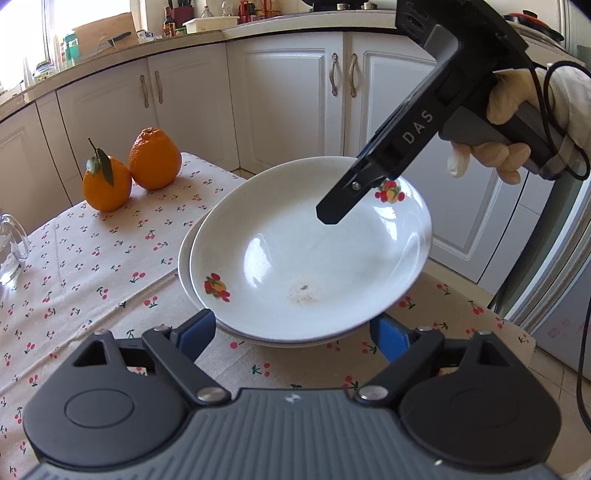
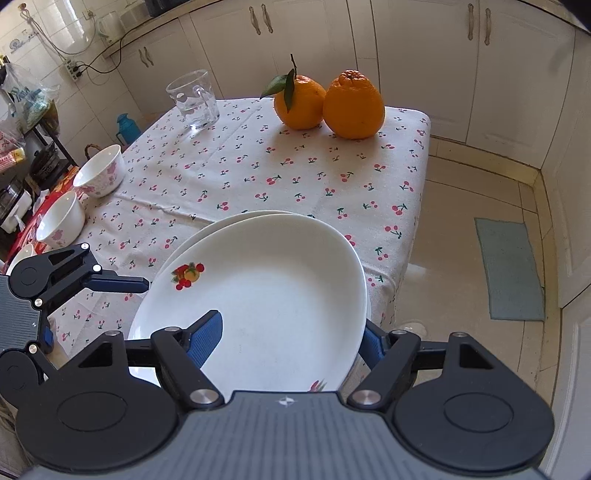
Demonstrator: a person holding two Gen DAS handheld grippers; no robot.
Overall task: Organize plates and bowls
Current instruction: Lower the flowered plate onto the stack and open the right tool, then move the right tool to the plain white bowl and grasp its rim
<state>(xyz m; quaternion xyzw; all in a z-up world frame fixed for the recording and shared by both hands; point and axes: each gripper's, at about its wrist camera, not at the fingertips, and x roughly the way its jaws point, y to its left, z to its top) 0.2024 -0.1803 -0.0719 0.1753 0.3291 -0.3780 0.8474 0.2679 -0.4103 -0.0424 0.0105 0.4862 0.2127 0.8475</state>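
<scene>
1. 2 white plates point(image 1: 306, 258) sit stacked on the cherry-print tablecloth point(image 1: 110, 266), the upper one tilted.
2. Right gripper point(image 2: 291, 341) pinches the upper plate's rim.
3. Left gripper point(image 1: 295, 334) is spread wide around the plates' near edge, pads not pressing.

Home kitchen: white cabinets point(image 1: 288, 96) under a countertop point(image 1: 122, 55) with bottles point(image 1: 169, 24) and a knife block point(image 1: 181, 13), tiled floor point(image 2: 476, 206), cherry-print tablecloth point(image 2: 280, 173) with oranges point(image 2: 352, 105).
</scene>
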